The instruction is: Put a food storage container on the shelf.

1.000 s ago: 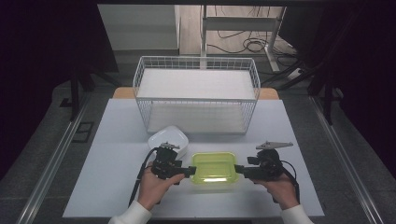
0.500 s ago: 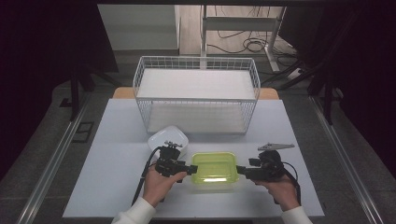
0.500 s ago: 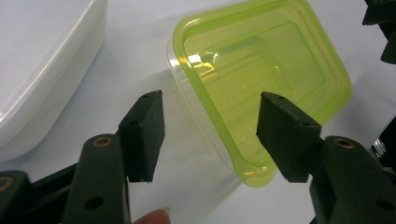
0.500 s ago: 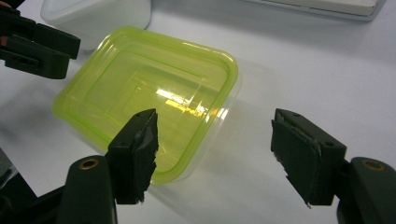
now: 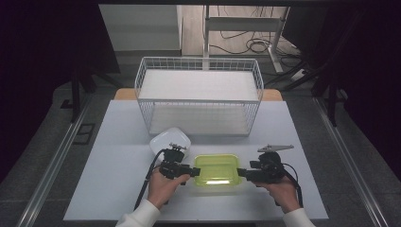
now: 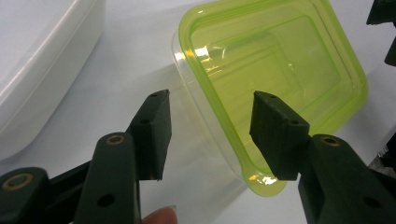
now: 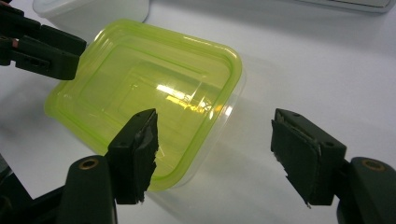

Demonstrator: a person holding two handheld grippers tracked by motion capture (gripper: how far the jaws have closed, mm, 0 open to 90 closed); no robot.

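Observation:
A clear container with a lime-green lid [image 5: 216, 170] lies on the white table near its front edge. My left gripper [image 5: 191, 169] is at the container's left end. Its jaws have just been closing, and the container's near corner [image 6: 224, 126] lies between them. The left pad stands off the clear wall, so this gripper is open. My right gripper [image 5: 240, 173] is at the right end, open wide. One of its fingers [image 7: 135, 154] hangs over the lid's corner [image 7: 187, 93], and the other is well off to the side.
A white lidded container [image 5: 170, 140] sits just behind the left gripper, close to its cable. A tall white wire basket [image 5: 198, 101] stands at the back of the table [image 5: 108, 146]. The table's front edge is right by my hands.
The left gripper has edged slightly toward the container's left end. The right hand and the container have stayed where they were.

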